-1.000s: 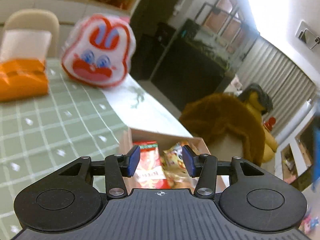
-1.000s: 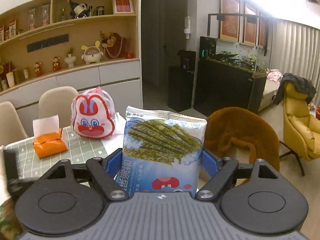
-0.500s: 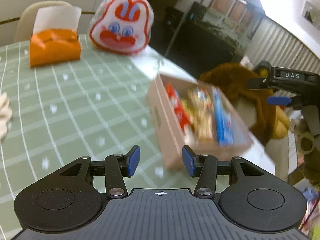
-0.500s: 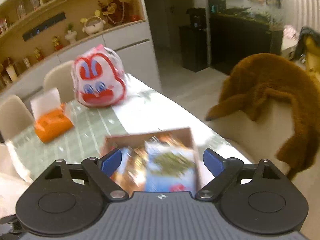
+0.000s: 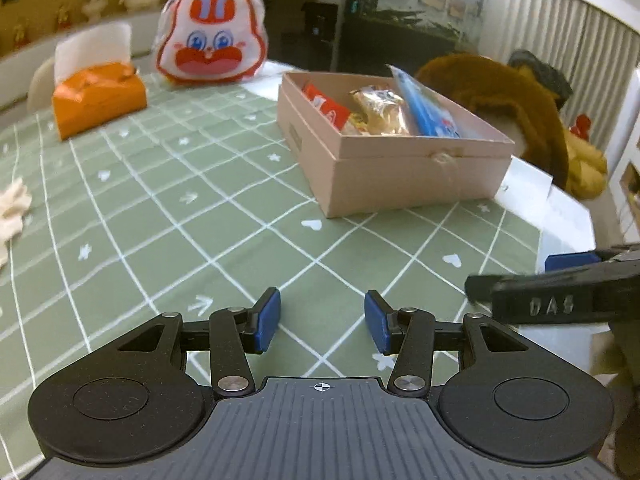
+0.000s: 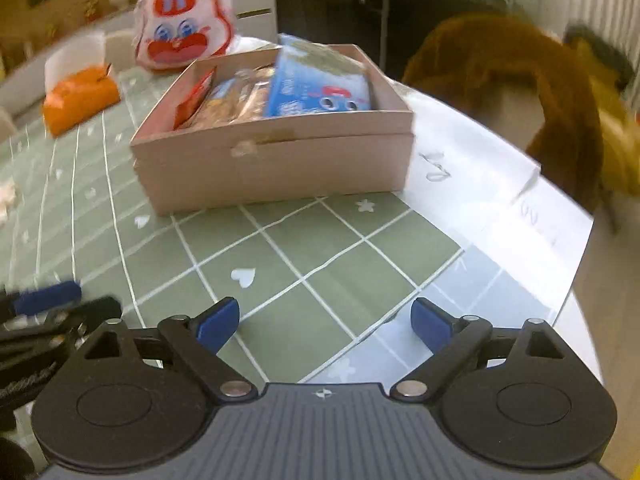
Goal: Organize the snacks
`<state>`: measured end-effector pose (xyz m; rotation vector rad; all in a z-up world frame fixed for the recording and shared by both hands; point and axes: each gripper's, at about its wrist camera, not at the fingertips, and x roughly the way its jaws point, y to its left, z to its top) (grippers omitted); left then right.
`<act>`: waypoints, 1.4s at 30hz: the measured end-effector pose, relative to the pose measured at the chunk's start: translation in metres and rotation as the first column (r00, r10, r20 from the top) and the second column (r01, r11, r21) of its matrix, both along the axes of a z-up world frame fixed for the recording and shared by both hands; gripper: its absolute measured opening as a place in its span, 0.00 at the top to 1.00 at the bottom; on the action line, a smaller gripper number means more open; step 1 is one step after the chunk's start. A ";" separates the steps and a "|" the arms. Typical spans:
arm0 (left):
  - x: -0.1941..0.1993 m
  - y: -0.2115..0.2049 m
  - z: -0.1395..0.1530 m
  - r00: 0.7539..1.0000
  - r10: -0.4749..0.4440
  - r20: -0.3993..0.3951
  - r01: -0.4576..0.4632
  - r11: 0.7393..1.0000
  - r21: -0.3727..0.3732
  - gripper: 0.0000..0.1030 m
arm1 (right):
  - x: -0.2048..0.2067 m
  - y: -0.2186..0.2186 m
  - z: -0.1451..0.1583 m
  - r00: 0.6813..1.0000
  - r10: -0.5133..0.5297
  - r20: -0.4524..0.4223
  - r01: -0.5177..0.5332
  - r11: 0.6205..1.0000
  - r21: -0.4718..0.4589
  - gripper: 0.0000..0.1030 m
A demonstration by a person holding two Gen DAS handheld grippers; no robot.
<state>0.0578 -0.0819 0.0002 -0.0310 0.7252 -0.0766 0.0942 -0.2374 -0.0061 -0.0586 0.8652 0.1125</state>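
A pale cardboard box stands on the green checked tablecloth. Inside it are a red packet, a golden snack bag and a blue seaweed packet leaning against the right wall. My left gripper hovers open over the cloth, well short of the box, nothing between its pads. My right gripper is low over the table's near edge, its jaws still opening and empty. Each gripper shows at the edge of the other's view.
A rabbit-face bag and an orange tissue box stand at the back of the table. White paper sheets lie at the right edge. A brown furry chair stands beyond it.
The right gripper let go of the blue seaweed packet, which now rests in the box, and dropped low over the table. The left gripper drew back from the box and sank.
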 end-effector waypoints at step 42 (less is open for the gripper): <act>0.014 -0.012 -0.011 0.997 0.006 0.080 -0.012 0.997 0.075 0.48 | -0.005 -0.004 -0.016 0.983 -0.055 0.175 0.050 0.998 0.034 0.00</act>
